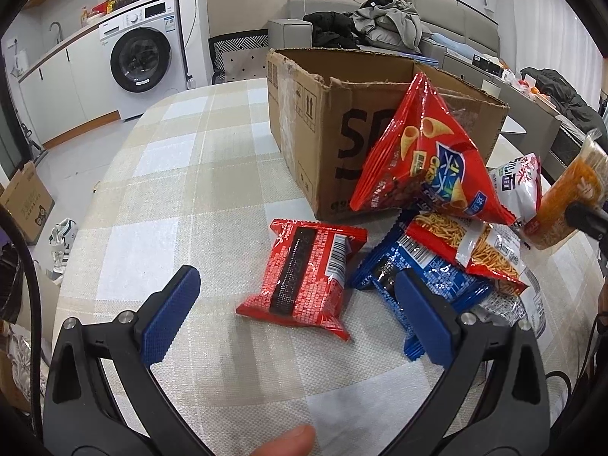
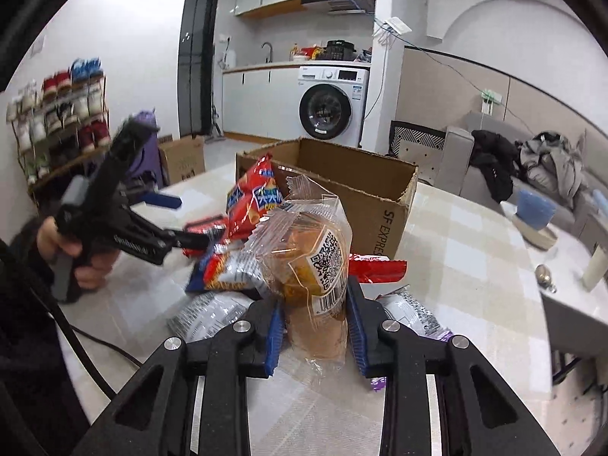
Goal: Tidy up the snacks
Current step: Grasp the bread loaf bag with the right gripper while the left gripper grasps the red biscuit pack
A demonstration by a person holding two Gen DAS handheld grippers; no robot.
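My right gripper [image 2: 314, 328] pinches the clear-wrapped golden bread packet [image 2: 311, 266] upright; the open brown cardboard box [image 2: 383, 205] lies straight ahead. My left gripper [image 1: 292, 317] stands spread.

The box [image 1: 304, 114] is matt brown cardboard with ragged edges. At its 5 o'clock, the red bag [image 1: 429, 159] is glossy, crinkled foil. The pastry wrapper [image 2: 315, 262] is clear shiny plastic. The tablecloth [image 1: 182, 190] is woven, matt checked cloth.

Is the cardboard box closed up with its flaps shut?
No, the cardboard box is open at the top, and the right wrist view looks straight down onto its brown inside walls.
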